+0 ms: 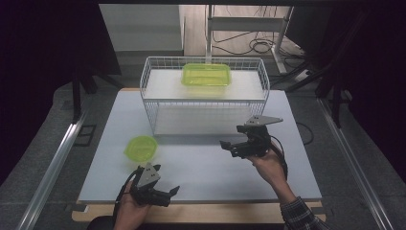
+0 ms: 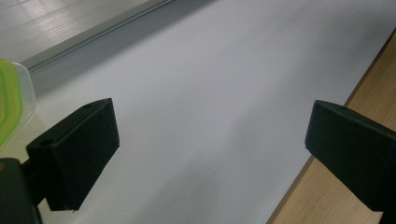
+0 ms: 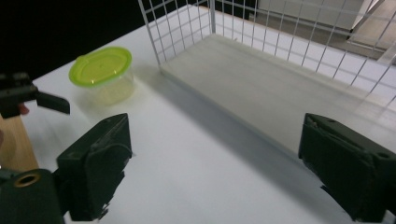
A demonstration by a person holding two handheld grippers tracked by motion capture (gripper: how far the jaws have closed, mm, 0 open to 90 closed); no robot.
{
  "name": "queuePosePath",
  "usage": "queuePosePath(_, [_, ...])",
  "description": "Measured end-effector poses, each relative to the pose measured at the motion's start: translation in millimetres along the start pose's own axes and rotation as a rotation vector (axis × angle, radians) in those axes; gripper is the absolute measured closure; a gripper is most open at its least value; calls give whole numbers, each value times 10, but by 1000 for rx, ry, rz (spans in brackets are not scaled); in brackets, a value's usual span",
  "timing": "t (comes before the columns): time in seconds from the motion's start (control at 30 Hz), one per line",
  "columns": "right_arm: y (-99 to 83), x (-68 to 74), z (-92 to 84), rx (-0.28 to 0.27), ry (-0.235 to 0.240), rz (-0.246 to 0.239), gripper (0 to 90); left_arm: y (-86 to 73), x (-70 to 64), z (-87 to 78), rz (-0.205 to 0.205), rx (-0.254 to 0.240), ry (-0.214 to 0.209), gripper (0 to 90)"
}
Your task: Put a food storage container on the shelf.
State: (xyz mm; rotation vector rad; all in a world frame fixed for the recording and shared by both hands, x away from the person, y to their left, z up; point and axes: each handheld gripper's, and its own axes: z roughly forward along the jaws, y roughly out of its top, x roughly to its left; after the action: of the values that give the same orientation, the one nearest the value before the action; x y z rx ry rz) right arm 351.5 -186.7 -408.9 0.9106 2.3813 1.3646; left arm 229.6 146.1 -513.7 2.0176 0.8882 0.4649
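While both hands hovered over table (image 1: 201,167), we noted left gripper (image 1: 173,191) gaping, empty; right gripper (image 1: 231,138) likewise spread, empty; round tub (image 1: 141,148) between, untouched.

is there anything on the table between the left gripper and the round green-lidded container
Nothing visible. The left gripper, jaws open and empty, hovers near the table's front edge, and only bare white tabletop lies between it and the round container. The wire basket stands farther back, off that path.

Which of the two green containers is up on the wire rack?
The rectangular container, on the rack's top shelf at the back. The round one sits on the table, left of the rack near the left gripper.
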Motion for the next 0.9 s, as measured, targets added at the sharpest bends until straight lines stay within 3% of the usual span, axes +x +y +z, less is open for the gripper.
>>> queuePosePath(0.13, [-159, -8, -49, -16, -8, 1, 55, 1, -8, 5, 3, 4, 4, 24])
queuePosePath(0.43, [-364, -13, -87, 14, -28, -23, 23, 1, -11, 9, 9, 10, 6, 21])
queuePosePath(0.9, [-770, 7, -153, 63, -48, -10, 19, -7, -21, 38, 25, 31, 15, 21])
